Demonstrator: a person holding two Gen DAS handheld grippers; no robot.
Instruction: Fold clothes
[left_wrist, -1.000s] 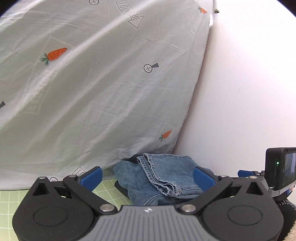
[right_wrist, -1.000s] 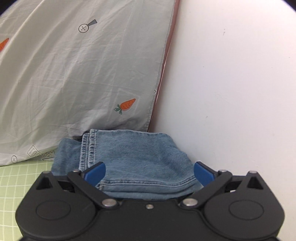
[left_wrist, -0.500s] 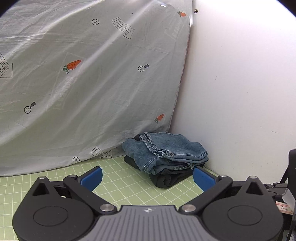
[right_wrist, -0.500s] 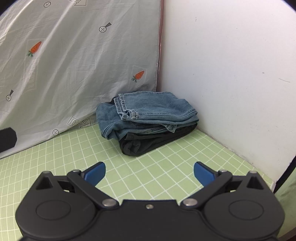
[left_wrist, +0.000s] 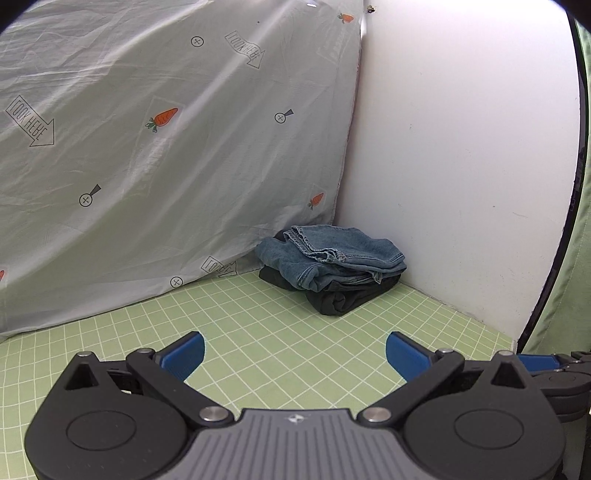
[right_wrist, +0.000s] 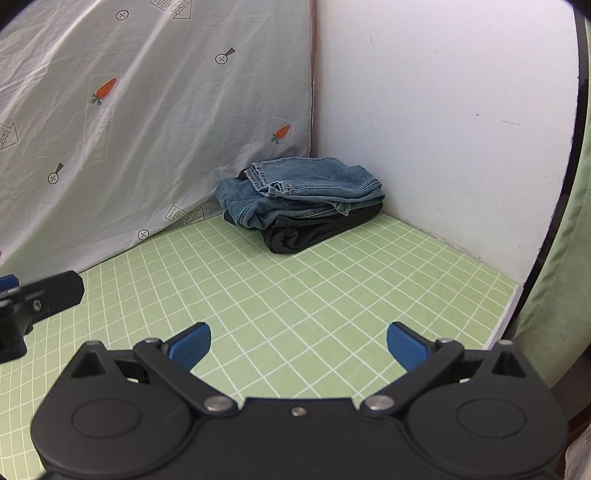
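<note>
From the left wrist view, the left gripper (left_wrist: 294, 352) has its blue fingers spread wide and empty above the green grid mat (left_wrist: 258, 332). The folded blue jeans (left_wrist: 334, 254) lie on a dark folded garment (left_wrist: 340, 297) in the corner where the carrot-print sheet (left_wrist: 166, 147) meets the white wall (left_wrist: 461, 147).

The right wrist view shows the right gripper (right_wrist: 298, 345) likewise spread and empty, well apart from the jeans (right_wrist: 303, 190). Only here does the mat's right edge appear.

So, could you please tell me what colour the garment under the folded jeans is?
Black, or very dark grey garment; clearest in the right wrist view.
</note>
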